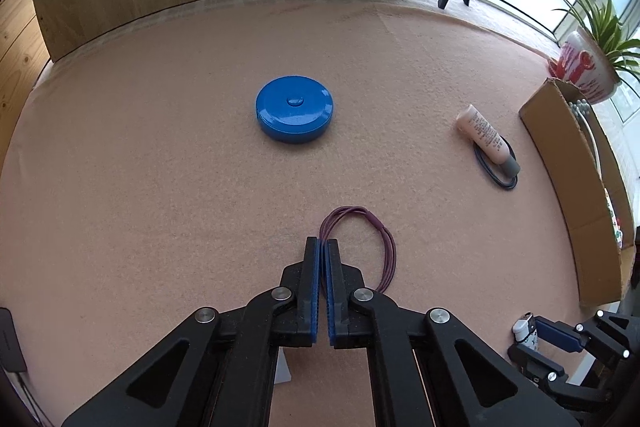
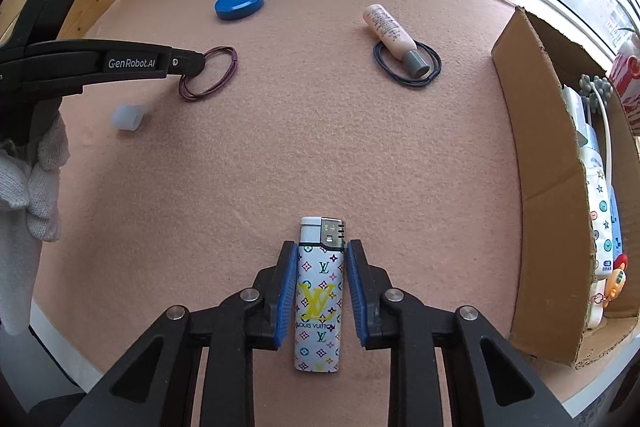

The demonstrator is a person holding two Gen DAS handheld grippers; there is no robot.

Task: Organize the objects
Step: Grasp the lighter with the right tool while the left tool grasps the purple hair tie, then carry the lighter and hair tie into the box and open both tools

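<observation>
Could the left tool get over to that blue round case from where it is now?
Probably yes. The left tool points straight at the blue round case, with only bare mat between them. It looks pinched shut on the purple hair tie, which it would need to drop first.

My left gripper [image 1: 322, 247]: matte black plastic linkage arms, triangular cut-outs, round silver pivot pins, ribbed blue pads on finger inner faces. My right gripper [image 2: 321, 259]: same build, black arms, silver pins, blue ribbed pads [image 2: 285, 291]. Side of left gripper in right wrist view carries white "GenRobot.AI" lettering plus small round screw. My left hand [image 2: 30, 179] wears white knit glove.
</observation>
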